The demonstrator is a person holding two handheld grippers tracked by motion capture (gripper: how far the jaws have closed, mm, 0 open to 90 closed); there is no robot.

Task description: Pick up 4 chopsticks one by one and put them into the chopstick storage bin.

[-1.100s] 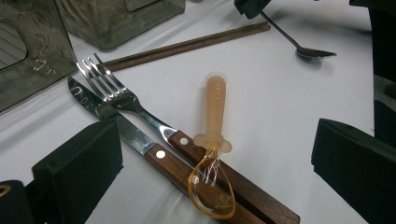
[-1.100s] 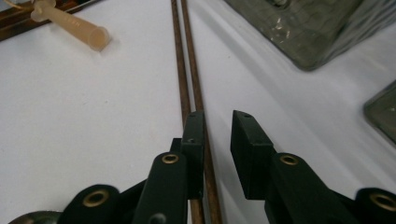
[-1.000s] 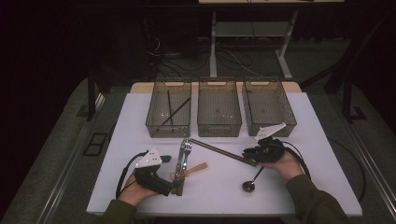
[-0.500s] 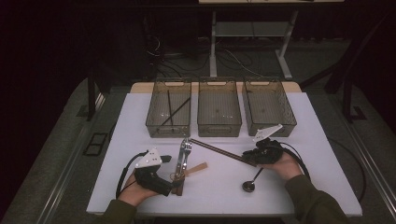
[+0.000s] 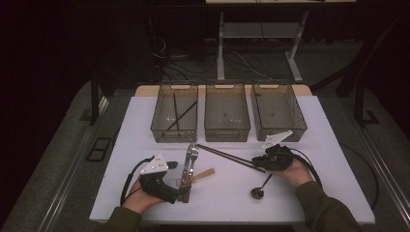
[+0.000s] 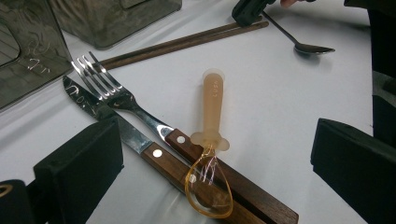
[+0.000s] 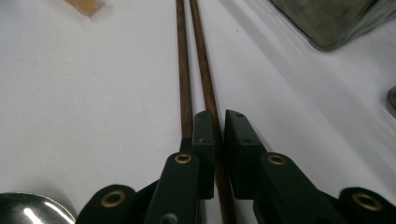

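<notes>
From my left gripper view, the only marking I find is a short row of raised characters moulded into the handle of the translucent amber spoon, near its rounded end. The row runs along the handle. It may be four digits, but the relief is too faint for me to read. No other text, label, brand or sign is legible.

Fork beside knife (chopsticks right)
</notes>
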